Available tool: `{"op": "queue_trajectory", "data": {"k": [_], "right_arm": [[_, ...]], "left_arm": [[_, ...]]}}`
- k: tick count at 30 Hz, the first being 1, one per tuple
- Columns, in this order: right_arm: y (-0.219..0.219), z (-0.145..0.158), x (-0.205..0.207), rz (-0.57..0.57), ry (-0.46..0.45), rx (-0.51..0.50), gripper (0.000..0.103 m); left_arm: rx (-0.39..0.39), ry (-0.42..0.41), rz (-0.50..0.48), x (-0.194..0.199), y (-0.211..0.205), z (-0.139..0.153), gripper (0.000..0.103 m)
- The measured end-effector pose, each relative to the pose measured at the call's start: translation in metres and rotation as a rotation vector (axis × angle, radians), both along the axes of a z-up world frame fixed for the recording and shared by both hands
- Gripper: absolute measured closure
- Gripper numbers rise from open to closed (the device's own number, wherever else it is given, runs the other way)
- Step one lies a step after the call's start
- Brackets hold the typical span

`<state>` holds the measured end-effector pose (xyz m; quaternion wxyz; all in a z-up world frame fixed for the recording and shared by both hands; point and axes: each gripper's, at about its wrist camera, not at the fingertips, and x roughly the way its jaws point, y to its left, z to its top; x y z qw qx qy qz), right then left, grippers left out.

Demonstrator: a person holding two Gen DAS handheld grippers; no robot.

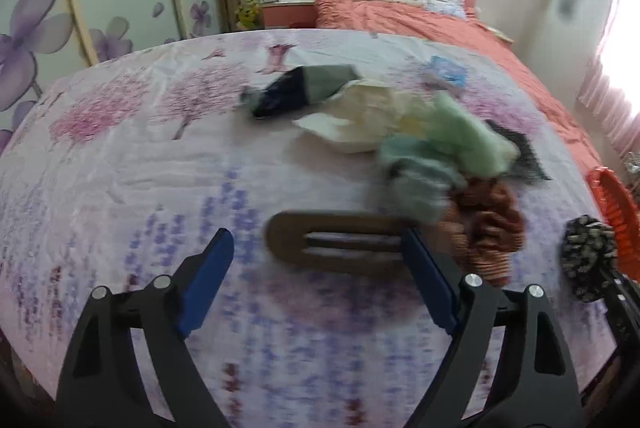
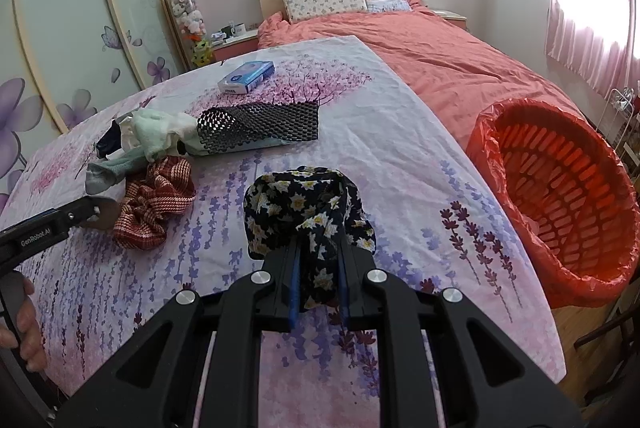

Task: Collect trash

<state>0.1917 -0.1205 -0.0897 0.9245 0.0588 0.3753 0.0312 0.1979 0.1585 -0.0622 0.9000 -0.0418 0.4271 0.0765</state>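
**Two grippers over the table: one pinching a floral scrunchie, one spread wide and empty**

Nearest to me, the right gripper (image 2: 318, 292) has its jaws nearly closed on one dark floral scrunchie (image 2: 306, 211), lifted just off the lavender-print table (image 2: 420, 163). The fabric loop stands up from the jaws and bulges away from me.

My left gripper (image 1: 316, 284) has its jaws spread wide with nothing pinched. One brown flat oval piece with slots (image 1: 332, 242) lies on the cloth between the blue fingers (image 1: 206, 282), its long axis running across the view, left to right; its right end meets the right finger, though the blur keeps me from telling whether they touch.

Just beyond that lies one red checked scrunchie (image 2: 154, 199). Behind it sits a heap of soft pieces: one pale green cloth (image 2: 154, 133), one grey-green sock-like item (image 2: 108, 169), something dark blue (image 1: 280, 99) and a cream crumpled piece (image 1: 360, 115). One black mesh sleeve (image 2: 260, 125) lies touching the heap, its long axis pointing right, its open mouth toward the pile.

Farther off, one blue and white box (image 2: 247, 76) lies alone.

One red basket (image 2: 560, 195), lined with a red bag, stands off the table's right edge; I see nothing inside it. Beyond is a bed with a coral cover (image 2: 440, 59).
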Motion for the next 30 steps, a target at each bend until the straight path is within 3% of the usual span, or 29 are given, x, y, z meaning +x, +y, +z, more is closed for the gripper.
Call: {"op": "queue_trajectory", "data": {"k": [5,8,18,23,28,30], "right_arm": [[0.001,-0.001,0.001,0.000,0.002,0.001,0.088],[0.001,-0.001,0.001,0.001,0.003,0.001,0.088],[0.001,-0.002,0.001,0.001,0.005,0.004,0.088],[0.002,0.000,-0.002,0.008,0.001,0.001,0.088],[-0.003,0.000,-0.002,0.002,0.003,0.004,0.088],[-0.003,0.000,-0.001,0.001,0.005,0.004,0.088]], "left_arm": [[0.010,-0.006,0.013,-0.003,0.020,-0.001,0.019],[-0.030,-0.013,0.011,-0.004,0.026,0.000,0.020],[-0.036,-0.041,-0.043,-0.037,0.007,0.006,0.019],[0.010,-0.005,-0.031,-0.033,-0.003,-0.003,0.018],[-0.084,0.042,0.001,-0.030,0.006,-0.008,0.018],[-0.077,0.030,-0.012,-0.032,-0.002,-0.005,0.018]]}}
